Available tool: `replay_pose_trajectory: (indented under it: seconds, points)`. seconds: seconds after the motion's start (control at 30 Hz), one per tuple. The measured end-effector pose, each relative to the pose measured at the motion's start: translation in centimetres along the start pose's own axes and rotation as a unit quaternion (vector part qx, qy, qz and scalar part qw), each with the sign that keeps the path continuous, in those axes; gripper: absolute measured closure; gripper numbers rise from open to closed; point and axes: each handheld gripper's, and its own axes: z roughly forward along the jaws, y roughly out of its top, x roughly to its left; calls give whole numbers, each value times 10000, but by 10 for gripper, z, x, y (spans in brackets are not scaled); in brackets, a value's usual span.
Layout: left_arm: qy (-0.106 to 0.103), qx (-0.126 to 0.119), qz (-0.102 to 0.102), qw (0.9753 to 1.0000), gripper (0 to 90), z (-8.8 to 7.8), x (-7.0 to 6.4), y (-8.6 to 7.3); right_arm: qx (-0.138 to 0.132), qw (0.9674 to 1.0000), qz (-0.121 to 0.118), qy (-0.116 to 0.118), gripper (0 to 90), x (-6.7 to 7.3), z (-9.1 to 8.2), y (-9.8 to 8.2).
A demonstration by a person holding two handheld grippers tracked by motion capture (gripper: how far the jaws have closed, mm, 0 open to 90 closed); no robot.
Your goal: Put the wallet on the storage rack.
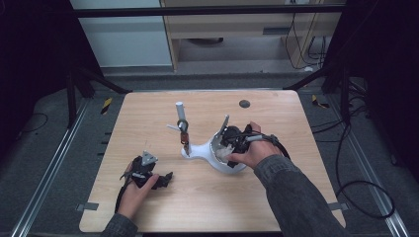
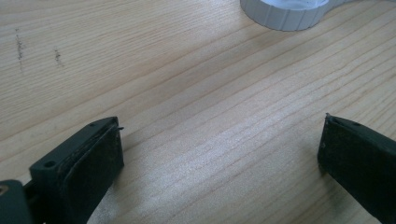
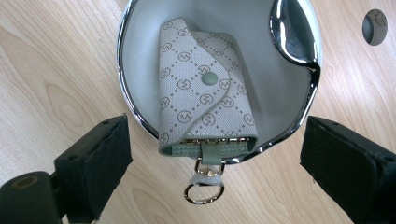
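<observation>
My right gripper (image 3: 210, 163) hangs with jaws spread wide and empty, one at lower left and one at lower right of its view, straddling the near rim of a white chrome-edged dish (image 3: 140, 119). Between them lies a monogram key pouch (image 3: 201, 102), snapped shut, its gold ring (image 3: 204, 189) spilling over the rim onto the wooden table (image 3: 56, 74). I judge the pouch is the thing to lift; I would come down square across its width, clear of the chrome edge, and close on the cloth, not the ring. My left gripper (image 2: 219, 154), at lower left of the high view, idles equally wide open and empty over bare wood, the white stand base (image 2: 285, 14) at top.
</observation>
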Motion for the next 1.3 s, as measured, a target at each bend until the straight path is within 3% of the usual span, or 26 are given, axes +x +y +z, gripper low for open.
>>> replay_pose_trajectory:
  seconds: [0.57, 0.9, 1.07, 1.3]
  points:
    - [-6, -9, -1, 10000, 0, 0, 0, 0, -435, 9988, 229, 79, 61, -5, -14, -22]
    - [-5, -8, 1, 10000, 0, 0, 0, 0, -837, 9953, 473, 124, 56, -15, -16, -38]
    - [-7, 1, 0, 10000, 0, 0, 0, 0, -1147, 9911, 672, 30, 66, -21, -17, -50]
    - [-6, 3, 3, 10000, 0, 0, 0, 0, -1567, 9816, 1094, -47, 96, -29, -18, -69]
